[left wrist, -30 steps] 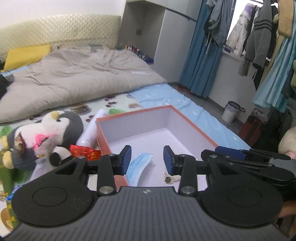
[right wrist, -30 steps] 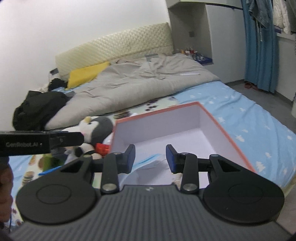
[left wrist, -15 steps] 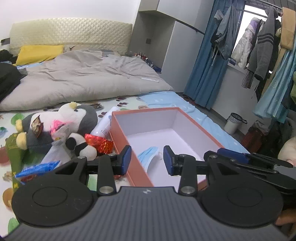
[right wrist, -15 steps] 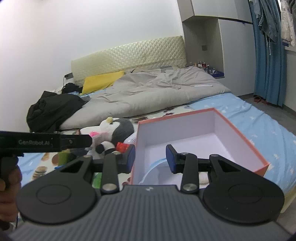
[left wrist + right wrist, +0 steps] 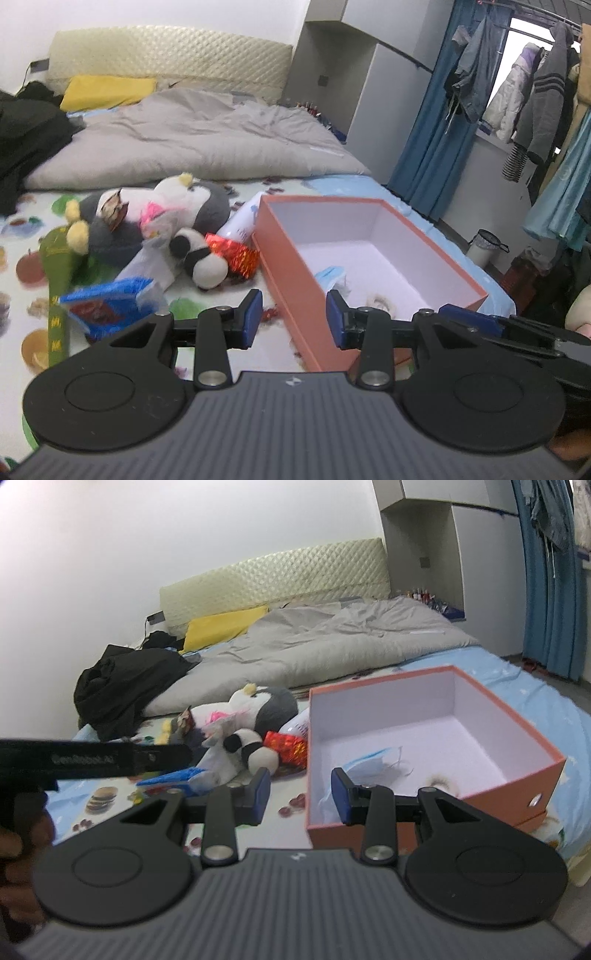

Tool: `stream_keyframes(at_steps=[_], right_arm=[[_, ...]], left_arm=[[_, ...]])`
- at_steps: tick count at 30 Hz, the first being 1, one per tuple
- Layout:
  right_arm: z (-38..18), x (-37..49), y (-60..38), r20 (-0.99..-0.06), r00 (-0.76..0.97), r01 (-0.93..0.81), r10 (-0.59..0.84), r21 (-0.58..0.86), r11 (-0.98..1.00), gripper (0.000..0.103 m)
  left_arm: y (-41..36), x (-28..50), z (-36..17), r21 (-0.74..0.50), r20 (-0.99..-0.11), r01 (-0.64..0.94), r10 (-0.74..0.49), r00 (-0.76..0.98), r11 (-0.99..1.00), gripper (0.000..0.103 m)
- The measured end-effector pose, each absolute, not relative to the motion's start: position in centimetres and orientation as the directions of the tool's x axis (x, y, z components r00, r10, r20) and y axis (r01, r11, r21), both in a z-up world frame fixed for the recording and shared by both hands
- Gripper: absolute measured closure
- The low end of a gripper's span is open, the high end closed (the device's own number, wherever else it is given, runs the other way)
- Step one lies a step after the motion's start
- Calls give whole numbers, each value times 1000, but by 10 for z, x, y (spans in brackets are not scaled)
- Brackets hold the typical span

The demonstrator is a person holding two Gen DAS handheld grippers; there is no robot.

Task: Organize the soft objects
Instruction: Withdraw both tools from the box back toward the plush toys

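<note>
Both my left tongs (image 5: 294,319) and right tongs (image 5: 300,795) gape empty above the bed, and the small panda plush (image 5: 201,260) lies ahead-left of the box (image 5: 295,284), nearer my left.

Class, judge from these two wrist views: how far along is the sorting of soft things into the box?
Done: a blue face mask lies in the orange box. In hand: nothing; the left gripper and right gripper are both open and empty. Left: the grey penguin plush and small panda plush lie on the bed beside the box.
</note>
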State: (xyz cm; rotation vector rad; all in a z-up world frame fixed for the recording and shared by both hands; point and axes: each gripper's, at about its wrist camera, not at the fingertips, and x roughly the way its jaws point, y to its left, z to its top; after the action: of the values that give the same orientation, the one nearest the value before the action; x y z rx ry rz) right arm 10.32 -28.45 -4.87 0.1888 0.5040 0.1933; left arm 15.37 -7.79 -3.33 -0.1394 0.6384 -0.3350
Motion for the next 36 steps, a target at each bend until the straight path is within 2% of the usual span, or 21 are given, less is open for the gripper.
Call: stream_keyframes(at_steps=[9,25,36], right_arm=[[-53,91,-267,-473,846,-159,246,216,963,63],[-86,81,-239,-560,792,-169,243,182,969,63],[-93,103,-226,-555,792,-197,255,163,967,63]], left_arm=[[-61,137,-56,-248,-596,223,-330,732,943,59],[-17,119,-83,-250,-650,108,-250,718,962,59],[-6,132,-98,-236,-665,78,-220,714,969,59]])
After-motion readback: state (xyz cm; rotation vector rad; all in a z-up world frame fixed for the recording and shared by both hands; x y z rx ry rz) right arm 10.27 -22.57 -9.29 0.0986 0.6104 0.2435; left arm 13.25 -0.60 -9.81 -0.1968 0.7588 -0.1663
